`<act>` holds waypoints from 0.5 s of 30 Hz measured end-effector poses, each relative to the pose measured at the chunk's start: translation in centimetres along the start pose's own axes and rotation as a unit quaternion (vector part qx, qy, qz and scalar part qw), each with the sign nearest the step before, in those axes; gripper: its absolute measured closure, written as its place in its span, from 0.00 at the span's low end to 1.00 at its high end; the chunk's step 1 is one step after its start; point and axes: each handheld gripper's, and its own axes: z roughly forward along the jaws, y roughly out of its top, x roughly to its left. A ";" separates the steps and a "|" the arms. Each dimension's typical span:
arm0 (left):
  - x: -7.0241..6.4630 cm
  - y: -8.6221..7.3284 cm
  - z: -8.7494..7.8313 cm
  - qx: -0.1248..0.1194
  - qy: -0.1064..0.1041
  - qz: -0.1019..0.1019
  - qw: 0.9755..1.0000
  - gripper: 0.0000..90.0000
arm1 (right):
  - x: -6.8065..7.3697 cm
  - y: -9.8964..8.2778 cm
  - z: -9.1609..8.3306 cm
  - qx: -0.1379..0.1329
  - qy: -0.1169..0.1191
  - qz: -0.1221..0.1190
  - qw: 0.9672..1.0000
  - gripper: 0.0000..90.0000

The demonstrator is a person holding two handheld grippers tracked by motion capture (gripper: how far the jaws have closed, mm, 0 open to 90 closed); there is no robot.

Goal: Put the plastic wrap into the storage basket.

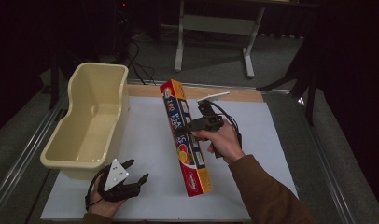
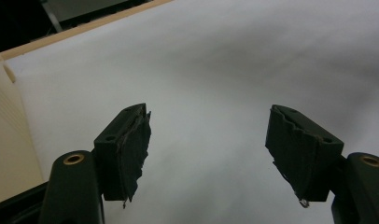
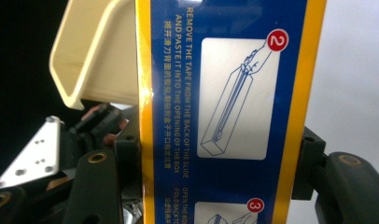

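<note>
A long blue, orange and red wrap box hangs tilted above the white sheet, its red end toward the back. My right gripper is shut across its middle from the right side. In the right gripper view the box shows its printed instructions and stands between the two jaws of the right gripper, which press on its orange edges. My left gripper rests low at the front left, open, in front of the cream tub. In the left gripper view, bare sheet lies between the jaws of the left gripper.
The empty cream tub stands along the sheet's left side, its wall close to my left gripper. A wooden strip borders the back of the table. Desk legs and cables lie on the floor beyond.
</note>
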 end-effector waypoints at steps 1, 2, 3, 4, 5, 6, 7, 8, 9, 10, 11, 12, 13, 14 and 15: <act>0.0 0.0 0.0 0.000 0.000 0.000 1.000 0.34 | 0.1 0.2 0.0 -0.002 0.004 0.002 1.000 0.43; 0.0 0.0 0.0 0.000 0.000 0.000 1.000 0.34 | 0.2 0.4 0.0 -0.004 0.007 0.004 1.000 0.43; 0.0 0.0 0.0 0.000 0.000 0.001 1.000 0.34 | 0.3 0.6 0.0 -0.007 0.010 0.003 1.000 0.43; 0.0 0.0 0.0 0.000 0.000 0.001 1.000 0.34 | 0.4 0.8 0.0 -0.008 0.013 0.005 1.000 0.43; 0.0 0.0 0.0 0.000 0.000 0.001 1.000 0.34 | 0.5 0.9 -0.1 -0.011 0.017 0.009 1.000 0.43; 0.0 0.0 0.0 0.000 0.000 0.001 1.000 0.34 | 0.5 1.1 -0.1 -0.012 0.021 0.013 1.000 0.43; 0.0 0.0 0.0 -0.001 0.000 0.000 1.000 0.34 | 0.6 1.3 0.0 -0.013 0.024 0.014 1.000 0.43; 0.0 0.0 0.0 0.000 0.000 0.000 1.000 0.34 | 0.6 1.5 0.0 -0.015 0.026 0.017 0.999 0.43; 0.0 0.0 0.0 0.000 0.000 0.000 1.000 0.34 | 0.7 1.7 0.0 -0.016 0.028 0.018 0.999 0.43; 0.0 0.0 0.0 -0.001 0.000 0.000 1.000 0.34 | 0.8 1.8 0.0 -0.018 0.031 0.020 0.999 0.43; 0.0 0.0 0.0 0.000 0.000 0.000 1.000 0.34 | 0.8 2.0 0.1 -0.018 0.033 0.021 0.999 0.43; 0.0 0.0 0.0 -0.001 0.000 0.000 1.000 0.34 | 0.9 2.2 0.1 -0.018 0.037 0.024 0.999 0.43; 0.0 0.0 0.0 -0.001 0.000 0.000 1.000 0.34 | 0.9 2.3 0.2 -0.020 0.042 0.027 0.999 0.43; 0.0 0.0 0.0 0.000 0.000 0.001 1.000 0.34 | 1.0 2.5 0.3 -0.021 0.046 0.030 0.998 0.43; 0.0 0.0 0.0 -0.001 0.000 0.001 1.000 0.34 | 1.0 2.6 0.4 -0.022 0.051 0.032 0.998 0.43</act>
